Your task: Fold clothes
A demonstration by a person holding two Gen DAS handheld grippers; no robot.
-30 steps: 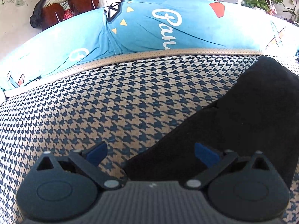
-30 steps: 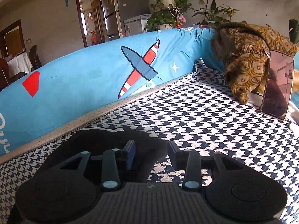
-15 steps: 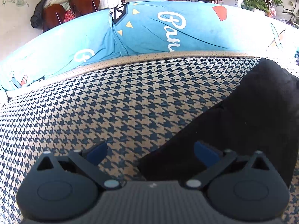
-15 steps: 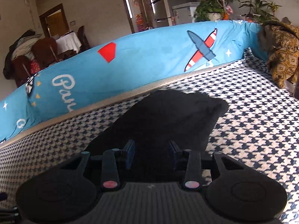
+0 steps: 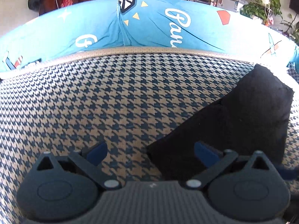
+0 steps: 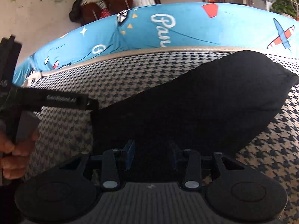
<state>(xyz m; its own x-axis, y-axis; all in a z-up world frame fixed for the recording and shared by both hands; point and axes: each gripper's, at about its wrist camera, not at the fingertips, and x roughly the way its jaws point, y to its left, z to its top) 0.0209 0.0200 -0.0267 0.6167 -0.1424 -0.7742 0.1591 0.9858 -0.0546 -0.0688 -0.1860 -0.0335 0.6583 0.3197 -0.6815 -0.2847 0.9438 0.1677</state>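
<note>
Black garment (image 6: 205, 100) lies on the houndstooth sofa seat (image 5: 112, 100), in front of the blue printed backrest cover (image 5: 149, 28), bunched into a rough wedge with one corner standing up at the far right. Right gripper (image 6: 151, 155) has swung left over the last second: from facing the seat's right end, it now points straight at the garment, jaws partly apart with dark cloth between and under them; no firm clamp visible, so reads as not gripping. Left gripper (image 5: 149, 149) has its jaws wide apart, holding nothing; the garment's near corner sits between its fingers and has slid rightward in its view. A hand (image 6: 13, 149) holds that tool at the right view's left edge. Both tools now converge on the cloth, probably lining up a grab; fold stage unclear.
</note>
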